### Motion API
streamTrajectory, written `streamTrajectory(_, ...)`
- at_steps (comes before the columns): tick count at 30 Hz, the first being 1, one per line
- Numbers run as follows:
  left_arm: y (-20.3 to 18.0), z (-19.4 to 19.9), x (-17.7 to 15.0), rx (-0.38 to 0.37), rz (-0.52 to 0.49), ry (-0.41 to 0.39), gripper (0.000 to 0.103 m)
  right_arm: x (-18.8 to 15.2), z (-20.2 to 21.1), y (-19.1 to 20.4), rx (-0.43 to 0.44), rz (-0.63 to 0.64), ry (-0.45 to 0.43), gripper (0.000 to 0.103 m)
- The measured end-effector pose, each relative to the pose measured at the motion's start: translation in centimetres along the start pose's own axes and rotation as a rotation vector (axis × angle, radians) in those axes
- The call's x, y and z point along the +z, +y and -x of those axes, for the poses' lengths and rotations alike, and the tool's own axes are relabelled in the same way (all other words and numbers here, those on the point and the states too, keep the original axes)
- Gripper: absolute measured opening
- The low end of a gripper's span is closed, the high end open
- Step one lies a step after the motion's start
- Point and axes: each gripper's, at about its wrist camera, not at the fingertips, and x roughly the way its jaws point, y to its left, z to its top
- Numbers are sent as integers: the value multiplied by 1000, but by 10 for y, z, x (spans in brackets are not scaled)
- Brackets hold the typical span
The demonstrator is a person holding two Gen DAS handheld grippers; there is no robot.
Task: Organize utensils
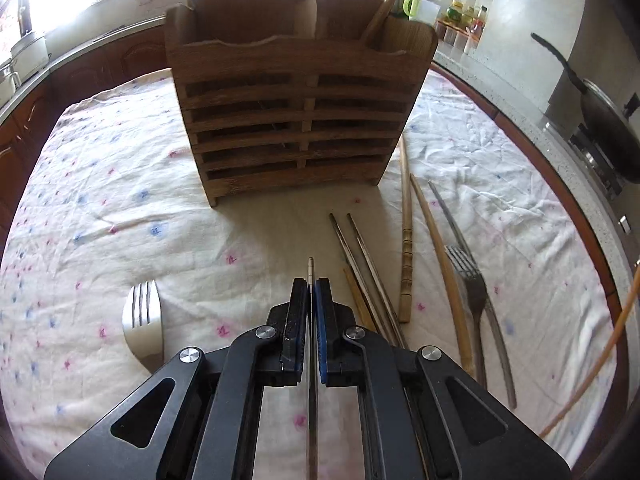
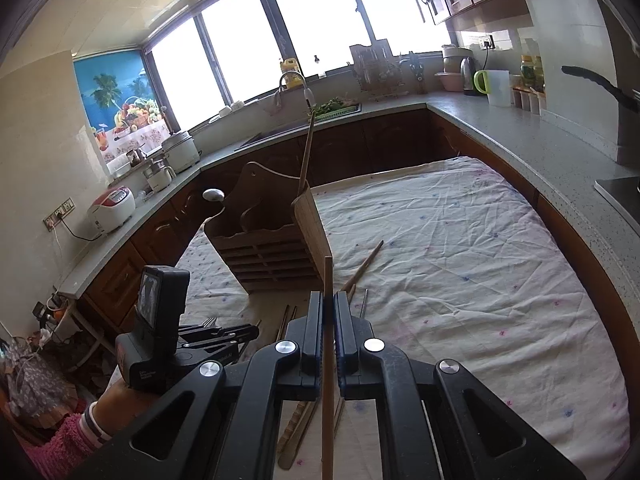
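A wooden slatted utensil holder (image 1: 296, 112) stands on the cloth-covered table; it also shows in the right wrist view (image 2: 272, 244). A wooden chopstick (image 1: 390, 0) and a spoon (image 2: 213, 195) stand in it. My left gripper (image 1: 311, 292) is shut on a thin metal utensil handle (image 1: 310, 270), low over the cloth in front of the holder. My right gripper (image 2: 328, 306) is shut on a wooden chopstick (image 2: 328, 280), held above the table right of the holder. The left gripper also shows in the right wrist view (image 2: 240, 334).
A fork (image 1: 143, 320) lies left of my left gripper. Metal chopsticks (image 1: 360, 256), wooden chopsticks (image 1: 406, 248), a long wooden chopstick (image 1: 444, 272) and a fork (image 1: 474, 284) lie to its right. A pan (image 1: 600, 120) sits on the right counter.
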Motion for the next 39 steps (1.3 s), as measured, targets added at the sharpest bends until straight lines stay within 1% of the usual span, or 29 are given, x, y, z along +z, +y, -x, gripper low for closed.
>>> streamTrajectory(3, 4, 33, -3, -44, 39, -62, 3, 5, 6, 5, 7, 9, -17, 5)
streamTrajectory(8, 11, 90, -7, -83, 77, -175, 3, 15, 18, 14, 21, 24, -59, 5)
streamTrajectory(13, 19, 129, -8, -96, 89, -250, 3, 25, 25, 25, 34, 43, -92, 5)
streamTrajectory(16, 20, 146, -8, -99, 90, -284, 3, 31, 29, 31, 42, 60, -111, 5)
streamTrajectory(23, 23, 171, -3, -94, 90, -347, 3, 50, 33, 42, 54, 85, -159, 5)
streamTrajectory(29, 28, 183, 4, -85, 96, -388, 3, 63, 30, 45, 63, 91, -185, 5)
streamTrajectory(34, 32, 189, 16, -81, 103, -419, 3, 72, 24, 46, 67, 91, -196, 5)
streamTrajectory(39, 36, 196, 34, -78, 106, -456, 3, 86, 17, 47, 68, 80, -221, 5)
